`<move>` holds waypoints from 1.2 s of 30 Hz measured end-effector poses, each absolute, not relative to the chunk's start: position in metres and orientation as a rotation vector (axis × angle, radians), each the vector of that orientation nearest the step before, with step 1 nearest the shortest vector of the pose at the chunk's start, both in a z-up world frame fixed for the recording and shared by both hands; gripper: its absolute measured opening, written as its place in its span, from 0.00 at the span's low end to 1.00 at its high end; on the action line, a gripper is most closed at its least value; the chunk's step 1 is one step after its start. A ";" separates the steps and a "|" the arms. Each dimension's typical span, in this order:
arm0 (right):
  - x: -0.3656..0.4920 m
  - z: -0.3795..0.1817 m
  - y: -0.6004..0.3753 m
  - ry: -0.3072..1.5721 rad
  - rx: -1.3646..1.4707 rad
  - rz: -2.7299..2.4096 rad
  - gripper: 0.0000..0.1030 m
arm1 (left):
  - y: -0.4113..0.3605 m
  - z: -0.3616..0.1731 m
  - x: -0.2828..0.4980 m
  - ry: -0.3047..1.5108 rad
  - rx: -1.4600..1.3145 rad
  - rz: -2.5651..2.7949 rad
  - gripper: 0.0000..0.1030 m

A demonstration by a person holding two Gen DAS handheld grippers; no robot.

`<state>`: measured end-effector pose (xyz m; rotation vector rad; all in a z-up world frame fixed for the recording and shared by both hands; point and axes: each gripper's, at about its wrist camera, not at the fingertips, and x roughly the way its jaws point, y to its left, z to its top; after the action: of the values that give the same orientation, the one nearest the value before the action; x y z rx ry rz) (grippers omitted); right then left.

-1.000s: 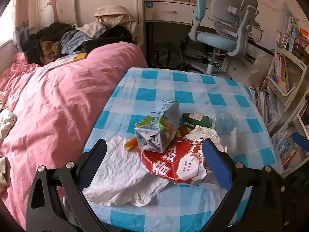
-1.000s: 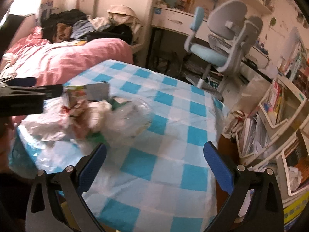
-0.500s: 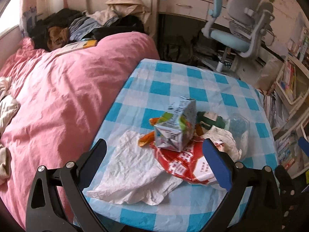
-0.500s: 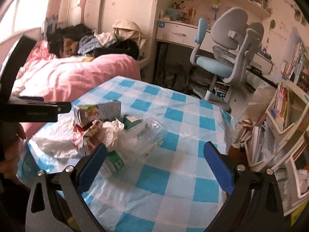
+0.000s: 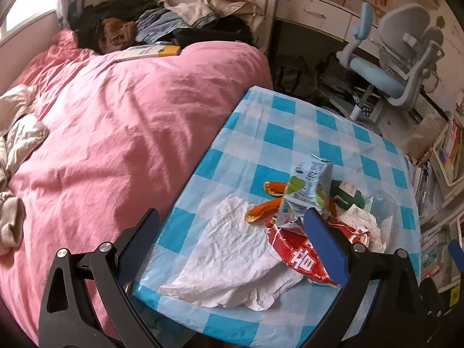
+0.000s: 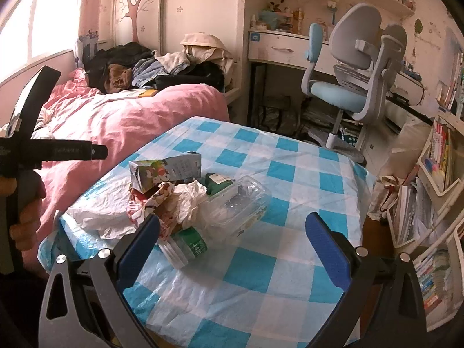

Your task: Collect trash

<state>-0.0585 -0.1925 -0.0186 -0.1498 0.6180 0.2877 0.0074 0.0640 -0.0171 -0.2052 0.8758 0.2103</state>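
A pile of trash lies on the blue-checked table (image 5: 278,133). It holds a juice carton (image 5: 304,191), a red snack bag (image 5: 301,255), a white plastic bag (image 5: 232,258), an orange wrapper (image 5: 262,210) and a clear plastic box (image 5: 382,206). In the right wrist view the carton (image 6: 165,172), clear box (image 6: 235,206), crumpled paper (image 6: 188,200) and a green-labelled bottle (image 6: 185,246) show. My left gripper (image 5: 232,243) is open above the white bag at the table's near edge. My right gripper (image 6: 232,249) is open, above the table near the bottle.
A pink bed (image 5: 116,133) touches the table's left side, with clothes (image 5: 162,26) piled at its head. A blue desk chair (image 6: 348,87) and desk (image 6: 284,49) stand behind. Bookshelves (image 6: 435,174) fill the right. The left gripper's handle (image 6: 52,152) shows in the right wrist view.
Both grippers have pulled back and swung left; the trash pile now sits further right in the left view and more central in the right view. Jaws stayed open.
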 end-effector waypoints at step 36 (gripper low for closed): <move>-0.047 -0.030 -0.165 0.651 -0.177 0.411 0.94 | -0.012 -0.081 0.118 1.115 0.005 -0.070 0.56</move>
<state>-0.0474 -0.1652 -0.0303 -0.1768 0.6514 0.4113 0.1176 -0.0119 -0.0805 0.0050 1.1150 -0.0699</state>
